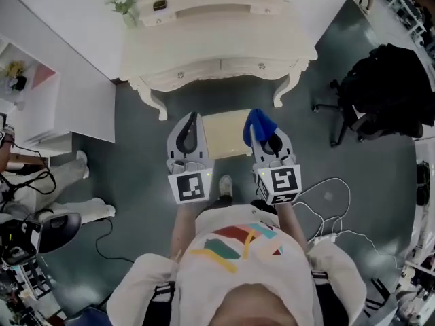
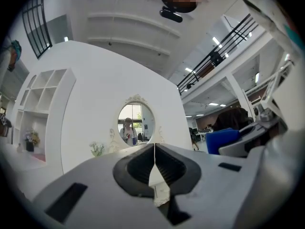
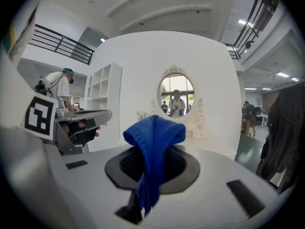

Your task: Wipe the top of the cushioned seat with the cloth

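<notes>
At the centre of the head view, the cushioned seat (image 1: 228, 133) shows as a pale cream square in front of the white dressing table (image 1: 217, 53). It lies between the two grippers as the camera sees them. The left gripper (image 1: 191, 122) overlaps the seat's left edge and the right gripper (image 1: 262, 131) its right edge.

The blue cloth (image 1: 257, 122) is pinched in the right gripper's jaws. Seen from the right gripper view, the cloth (image 3: 153, 144) bunches up in a rounded fold above the jaw tips, and a narrower tail hangs down through the gap between the dark pads. The jaws are clamped on it. Beyond the cloth, near the middle of that frame, stands the oval mirror (image 3: 176, 95).

The left gripper's view shows its jaws pressed together with only a thin seam between them and nothing in their grip. The cloth (image 2: 227, 140) appears as a blue patch at the middle right of that frame.

From the head view I cannot tell whether the cloth touches the seat.
</notes>
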The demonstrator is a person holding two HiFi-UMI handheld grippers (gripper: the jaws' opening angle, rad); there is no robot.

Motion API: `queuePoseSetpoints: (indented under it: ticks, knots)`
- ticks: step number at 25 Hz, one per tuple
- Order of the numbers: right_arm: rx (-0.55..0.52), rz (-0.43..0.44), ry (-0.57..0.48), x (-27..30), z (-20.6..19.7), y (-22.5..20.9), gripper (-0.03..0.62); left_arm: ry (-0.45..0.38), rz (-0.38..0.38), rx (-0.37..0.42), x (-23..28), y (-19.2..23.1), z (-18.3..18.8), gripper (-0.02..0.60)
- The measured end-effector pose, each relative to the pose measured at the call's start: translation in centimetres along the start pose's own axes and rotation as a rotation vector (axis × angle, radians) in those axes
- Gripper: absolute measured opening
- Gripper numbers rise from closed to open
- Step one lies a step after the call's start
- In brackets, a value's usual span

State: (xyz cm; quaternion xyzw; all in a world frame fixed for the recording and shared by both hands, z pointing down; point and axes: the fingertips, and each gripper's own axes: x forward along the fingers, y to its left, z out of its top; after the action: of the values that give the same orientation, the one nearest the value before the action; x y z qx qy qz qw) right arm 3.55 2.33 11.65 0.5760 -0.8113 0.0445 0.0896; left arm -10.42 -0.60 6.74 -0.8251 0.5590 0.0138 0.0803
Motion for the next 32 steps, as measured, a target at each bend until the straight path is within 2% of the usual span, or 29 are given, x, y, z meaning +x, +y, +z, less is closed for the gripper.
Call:
queuePoseSetpoints:
  ticks: [3, 7, 13, 19, 27, 32]
  knots:
    - [0.037, 0.038, -0.011, 2.3, 0.7, 0.0, 0.041, -0.002, -0.013, 0.011, 1.8, 0.3, -0.5, 0.006]
    - [0.102, 0.091, -0.038, 3.7, 1.4, 0.4, 0.041, 0.022, -0.017, -0.042, 2.5, 0.2, -1.3, 0.006]
    - [0.080, 0.119, -0.048, 5.0, 2.5, -0.1, 0.041, 0.028, 0.006, -0.044, 3.8, 0.5, -0.6, 0.006]
    - [0.018, 0.073, -0.120, 4.5, 4.7, -0.8, 0.041, 0.014, 0.067, -0.023, 4.3, 1.6, 0.8, 0.006]
    - [0.069, 0.048, -0.111, 4.0, 4.3, -2.6, 0.040, 0.005, 0.065, 0.006, 4.6, 0.3, 1.5, 0.006]
    - [0.054, 0.017, -0.106, 4.4, 4.1, -3.3, 0.040, 0.008, 0.073, 0.034, 4.9, 0.1, 1.5, 0.006]
